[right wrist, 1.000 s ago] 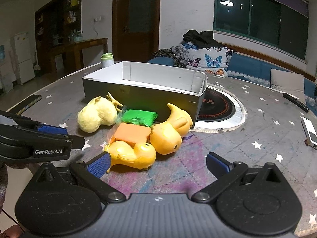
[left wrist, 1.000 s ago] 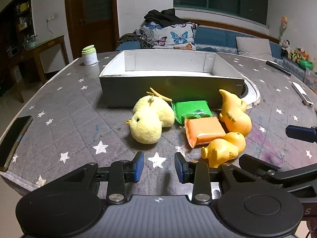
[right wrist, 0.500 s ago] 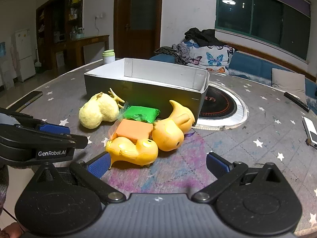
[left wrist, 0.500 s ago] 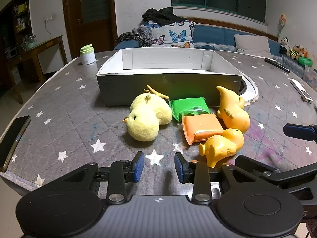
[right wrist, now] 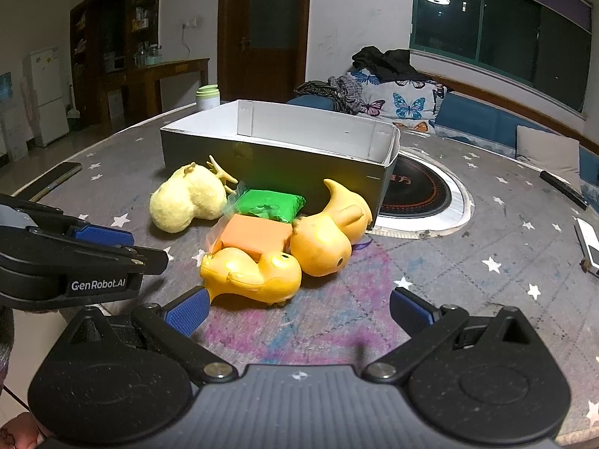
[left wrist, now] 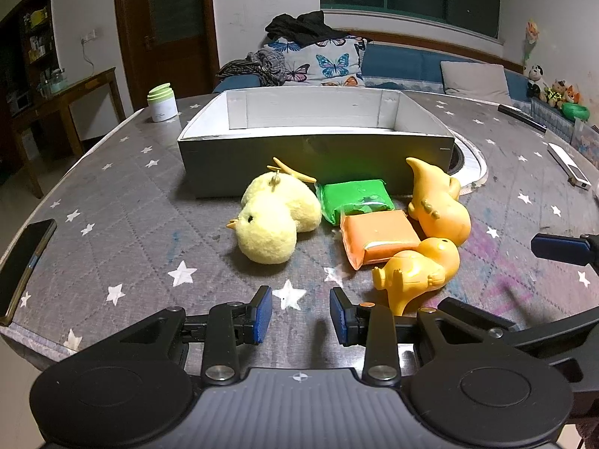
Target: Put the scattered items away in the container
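A grey box with a white inside (left wrist: 314, 149) (right wrist: 277, 157) stands open on the table. In front of it lie a yellow plush chick (left wrist: 275, 217) (right wrist: 187, 198), a green packet (left wrist: 355, 198) (right wrist: 271, 204), an orange packet (left wrist: 378, 235) (right wrist: 256, 237) and two orange rubber ducks, a near one (left wrist: 419, 269) (right wrist: 251, 275) and a far one (left wrist: 436, 202) (right wrist: 333, 234). My left gripper (left wrist: 299, 316) is empty, its jaws a narrow gap apart, short of the chick. My right gripper (right wrist: 297, 308) is wide open and empty, just short of the near duck.
A dark phone (left wrist: 24, 262) lies at the table's left edge. A white jar with a green lid (left wrist: 161, 103) stands left of the box. A round hob (right wrist: 419, 194) is set in the table right of it. A white remote (right wrist: 589, 245) lies far right.
Both grippers have edged forward, closer to the toys and the box. Jaw openings are unchanged and nothing on the table has moved.
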